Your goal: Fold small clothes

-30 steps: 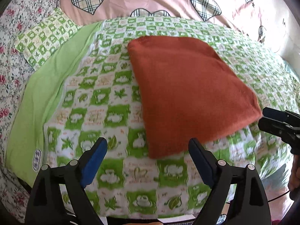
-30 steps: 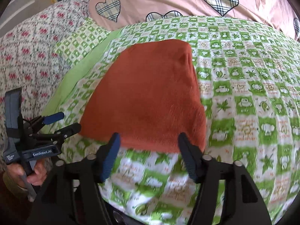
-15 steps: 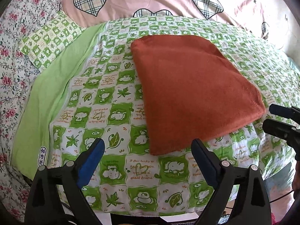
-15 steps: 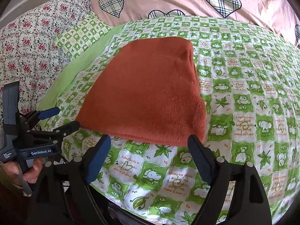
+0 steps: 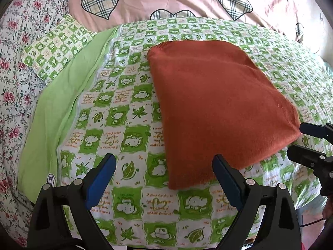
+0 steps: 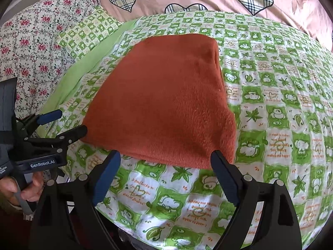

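Holding both tools low over the near side of the bed, you have nothing gripped in either one. Your left gripper point(image 5: 164, 175) stands wide open, its blue pads hanging above the green checked quilt point(image 5: 124, 125) with only the near left corner of the sweater showing between them. Your right gripper point(image 6: 166, 170) has just been opening and now stands wide too; the sweater's near edge shows between its fingers, untouched by the pads.

The rust-orange sweater point(image 6: 164, 104) lies folded into a flat, thick rectangle on the quilt, its surface smooth and fuzzy, with a rounded fold along its right side and a ribbed edge at the far left corner. From the right wrist view, your left gripper's tips sit just beside the sweater's near left corner; whether they touch it you cannot tell.

Bare quilt runs all around the sweater: a broad stretch to the right, a narrower band to the left before the plain green sheet point(image 5: 52, 112). Beyond lie a small checked pillow point(image 5: 56, 45), floral bedding point(image 6: 31, 41) and a pink heart-print cover point(image 5: 177, 2).
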Available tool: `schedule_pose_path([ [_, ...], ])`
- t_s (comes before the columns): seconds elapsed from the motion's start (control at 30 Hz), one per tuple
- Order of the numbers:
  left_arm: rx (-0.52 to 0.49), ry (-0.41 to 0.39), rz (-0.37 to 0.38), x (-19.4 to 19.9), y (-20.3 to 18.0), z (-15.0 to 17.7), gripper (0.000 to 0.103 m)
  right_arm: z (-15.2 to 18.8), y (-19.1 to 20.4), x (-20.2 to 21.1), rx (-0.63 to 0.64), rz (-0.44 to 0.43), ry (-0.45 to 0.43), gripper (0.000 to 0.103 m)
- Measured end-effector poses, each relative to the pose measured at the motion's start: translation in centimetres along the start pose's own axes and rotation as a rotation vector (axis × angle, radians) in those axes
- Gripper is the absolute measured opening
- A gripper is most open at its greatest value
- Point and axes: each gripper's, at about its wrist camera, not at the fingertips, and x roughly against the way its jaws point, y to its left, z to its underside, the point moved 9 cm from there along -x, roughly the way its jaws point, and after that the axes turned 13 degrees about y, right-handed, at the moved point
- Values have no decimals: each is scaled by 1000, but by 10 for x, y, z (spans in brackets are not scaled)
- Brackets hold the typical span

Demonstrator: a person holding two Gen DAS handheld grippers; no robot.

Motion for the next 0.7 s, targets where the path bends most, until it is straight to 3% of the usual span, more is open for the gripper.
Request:
schedule_pose_path([
  [0.7, 32, 5, 6, -7, 1, -27, 95, -34, -3, -5, 12, 4, 3, 94],
])
